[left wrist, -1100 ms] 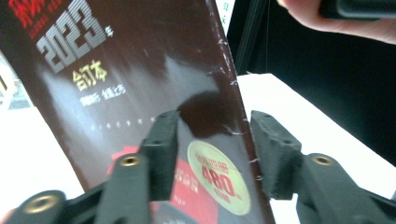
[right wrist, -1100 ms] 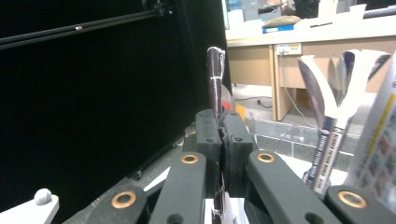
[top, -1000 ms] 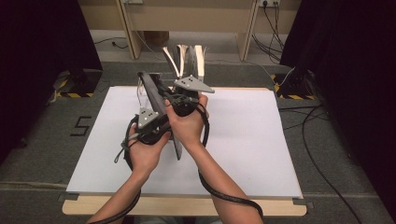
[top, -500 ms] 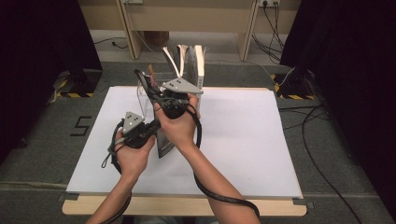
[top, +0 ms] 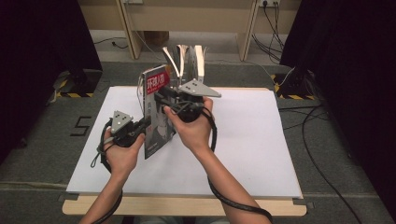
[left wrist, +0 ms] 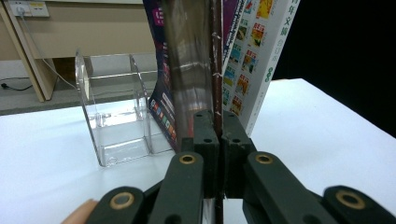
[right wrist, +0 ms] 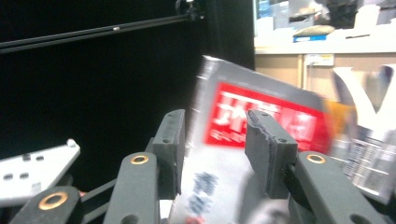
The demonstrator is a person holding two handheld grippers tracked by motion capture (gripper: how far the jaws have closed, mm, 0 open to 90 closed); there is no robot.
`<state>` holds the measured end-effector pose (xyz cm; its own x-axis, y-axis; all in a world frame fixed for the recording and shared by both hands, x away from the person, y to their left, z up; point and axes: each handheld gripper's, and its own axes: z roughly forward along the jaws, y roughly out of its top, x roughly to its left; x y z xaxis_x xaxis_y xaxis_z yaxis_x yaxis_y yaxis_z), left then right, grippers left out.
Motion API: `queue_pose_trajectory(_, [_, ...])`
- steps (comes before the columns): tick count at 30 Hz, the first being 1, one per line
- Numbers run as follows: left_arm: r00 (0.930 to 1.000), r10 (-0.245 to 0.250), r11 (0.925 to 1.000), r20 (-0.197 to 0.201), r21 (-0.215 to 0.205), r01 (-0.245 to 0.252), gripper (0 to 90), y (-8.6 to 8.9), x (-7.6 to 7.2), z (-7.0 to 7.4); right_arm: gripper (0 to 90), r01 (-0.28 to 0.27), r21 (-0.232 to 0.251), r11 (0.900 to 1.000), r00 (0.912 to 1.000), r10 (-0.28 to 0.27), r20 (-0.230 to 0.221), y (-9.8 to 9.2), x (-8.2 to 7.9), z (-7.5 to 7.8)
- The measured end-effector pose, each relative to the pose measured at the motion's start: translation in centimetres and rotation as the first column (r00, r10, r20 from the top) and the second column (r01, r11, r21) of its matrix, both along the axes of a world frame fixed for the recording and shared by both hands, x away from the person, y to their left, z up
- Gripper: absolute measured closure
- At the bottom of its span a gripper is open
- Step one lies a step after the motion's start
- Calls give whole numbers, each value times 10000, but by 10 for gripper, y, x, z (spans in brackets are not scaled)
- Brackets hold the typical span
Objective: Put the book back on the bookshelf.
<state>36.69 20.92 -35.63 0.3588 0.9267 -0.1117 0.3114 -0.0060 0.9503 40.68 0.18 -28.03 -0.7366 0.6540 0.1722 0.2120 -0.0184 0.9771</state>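
1. The left gripper is pinching the lower edge of the magazine, its jaws pressed together on the thin pages with the spine-side edge running up between them in the left gripper view.
2. The magazine is standing nearly upright on the white table, just in front of the clear acrylic rack (its slots appear empty in the left gripper view).
3. The right gripper is sitting near the magazine's top, and its jaws have just been opening; in the right gripper view they are standing spread, with the red-and-grey cover behind the gap and no pad pressing on it.
4. Judging progress: lifting and standing the magazine looks done, the hold appears to be passing to the left side, and carrying it back into a rack slot is still to come.
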Motion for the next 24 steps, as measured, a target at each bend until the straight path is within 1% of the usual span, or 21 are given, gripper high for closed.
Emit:
queue_pose_trajectory(3, [9999, 87, 10000, 81, -44, -86, 868, 5, -1, 2, 584, 272, -97, 9996, 9996, -273, -93, -20, -2, -6])
queue_pose_trajectory(4, [9999, 109, 9999, 102, 29, -110, 868, 6, -1, 3, 585, 458, -236, 9987, 9989, -460, -100, -31, -3, -10])
queue_pose_trajectory(6, [9998, 153, 9999, 128, -11, -153, 868, 9, -2, 4, 584, 720, -272, 9970, 9969, -728, -291, -48, -3, -18])
queue_pose_trajectory(7, [9998, 154, 9999, 127, -39, -153, 869, 10, -2, 4, 584, 855, -365, 9957, 9959, -865, -267, -56, -3, -22])
queue_pose_trajectory(8, [9998, 160, 9998, 122, -71, -159, 869, 11, -2, 4, 584, 1029, -421, 9938, 9938, -1045, -377, -67, -3, -28])
queue_pose_trajectory(9, [9998, 165, 9998, 133, -111, -164, 869, 13, -2, 4, 584, 1133, -418, 9927, 9924, -1152, -442, -75, -3, -32])
queue_pose_trajectory(10, [9997, 184, 9997, 132, -163, -182, 869, 14, -1, 5, 585, 1332, -424, 9902, 9889, -1356, -600, -86, -4, -40])
queue_pose_trajectory(11, [9997, 200, 9997, 134, -165, -197, 869, 15, -1, 5, 585, 1542, -484, 9869, 9855, -1571, -640, -96, -5, -46])
queue_pose_trajectory(14, [9995, 274, 9994, 167, -235, -270, 869, 19, -1, 7, 585, 2010, -635, 9775, 9740, -2063, -931, -120, -8, -64])
queue_pose_trajectory(17, [9990, 406, 9990, 174, -183, -403, 868, 23, 0, 7, 585, 2570, -885, 9624, 9542, -2672, -1345, -147, -10, -86])
queue_pose_trajectory(20, [9992, 390, 9990, 30, -218, -389, 869, 27, 2, 5, 585, 3017, -1050, 9476, 9332, -3161, -1710, -169, -12, -103])
queue_pose_trajectory(23, [9990, 453, 9986, -4, -283, -453, 869, 30, 3, 3, 588, 3239, -1077, 9400, 9170, -3399, -2089, -186, -16, -117])
queue_pose_trajectory(24, [9988, 496, 9984, -3, -278, -496, 869, 32, 4, 3, 589, 3327, -1097, 9366, 9122, -3492, -2144, -190, -18, -121])
